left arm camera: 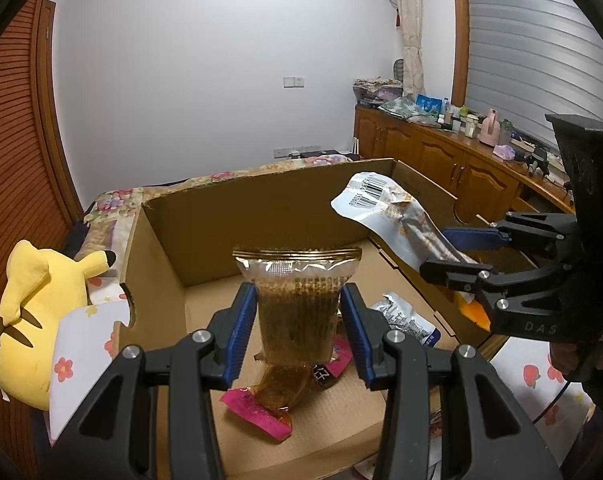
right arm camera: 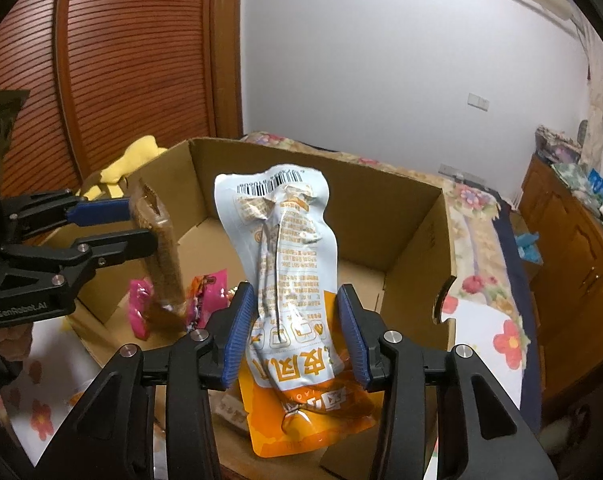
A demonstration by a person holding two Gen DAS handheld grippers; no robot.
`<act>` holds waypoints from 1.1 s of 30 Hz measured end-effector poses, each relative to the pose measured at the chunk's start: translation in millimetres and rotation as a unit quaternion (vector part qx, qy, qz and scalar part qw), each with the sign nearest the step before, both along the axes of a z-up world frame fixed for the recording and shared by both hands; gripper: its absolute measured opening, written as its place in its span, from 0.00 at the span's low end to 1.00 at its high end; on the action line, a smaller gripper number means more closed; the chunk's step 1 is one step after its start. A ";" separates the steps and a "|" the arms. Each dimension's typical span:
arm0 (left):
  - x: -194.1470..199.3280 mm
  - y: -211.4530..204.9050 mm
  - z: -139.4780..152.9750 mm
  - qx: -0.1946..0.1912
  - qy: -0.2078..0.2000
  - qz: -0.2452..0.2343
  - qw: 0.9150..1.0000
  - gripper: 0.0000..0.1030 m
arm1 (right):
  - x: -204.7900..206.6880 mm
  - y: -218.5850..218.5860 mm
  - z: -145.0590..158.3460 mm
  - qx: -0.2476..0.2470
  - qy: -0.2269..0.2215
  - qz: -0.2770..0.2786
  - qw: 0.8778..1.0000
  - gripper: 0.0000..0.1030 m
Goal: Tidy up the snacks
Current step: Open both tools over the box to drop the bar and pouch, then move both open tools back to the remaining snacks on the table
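Both grippers loaded over cardboard box [left arm camera: 261, 200]: left gripper [left arm camera: 297, 336] pinches brown snack pack [left arm camera: 297, 312], right gripper [right arm camera: 297, 336] clamps white-orange pouch [right arm camera: 285, 248]; pink packets [right arm camera: 205, 296] already in, these two left.

Matt corrugated cardboard box [left arm camera: 261, 216]; glossy crinkled plastic snack packet [right arm camera: 285, 248].

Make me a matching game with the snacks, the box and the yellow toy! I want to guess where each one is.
Things:
1. brown snack pack
2. white and orange snack pack
3. pink snack packs
4. yellow plush toy

Places:
A. outside the cardboard box, beside its wall
B. between the right gripper's blue pads
C. lying on the box floor
D. between the left gripper's blue pads

Pairs: 1-D, 2-B, 3-C, 4-A
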State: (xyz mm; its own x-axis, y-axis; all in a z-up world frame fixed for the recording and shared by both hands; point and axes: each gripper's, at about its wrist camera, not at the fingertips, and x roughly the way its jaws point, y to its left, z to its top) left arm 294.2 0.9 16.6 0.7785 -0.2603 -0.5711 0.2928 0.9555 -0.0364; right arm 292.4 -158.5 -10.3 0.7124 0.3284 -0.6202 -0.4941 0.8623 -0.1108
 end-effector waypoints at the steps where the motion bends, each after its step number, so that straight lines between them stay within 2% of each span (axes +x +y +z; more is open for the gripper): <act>1: -0.6 -0.1 0.6 -0.001 -0.001 -0.001 1.000 0.42 | 0.8 -0.1 -0.7 0.000 0.002 0.000 1.000 0.42; 19: -10.4 -1.5 6.1 0.004 -0.005 -0.001 1.000 0.42 | -5.8 -4.8 6.2 0.018 0.004 -0.001 1.000 0.43; 33: -53.0 -5.9 29.1 0.008 -0.028 -0.004 1.000 0.42 | -50.7 -8.3 28.9 0.030 -0.021 0.008 0.999 0.43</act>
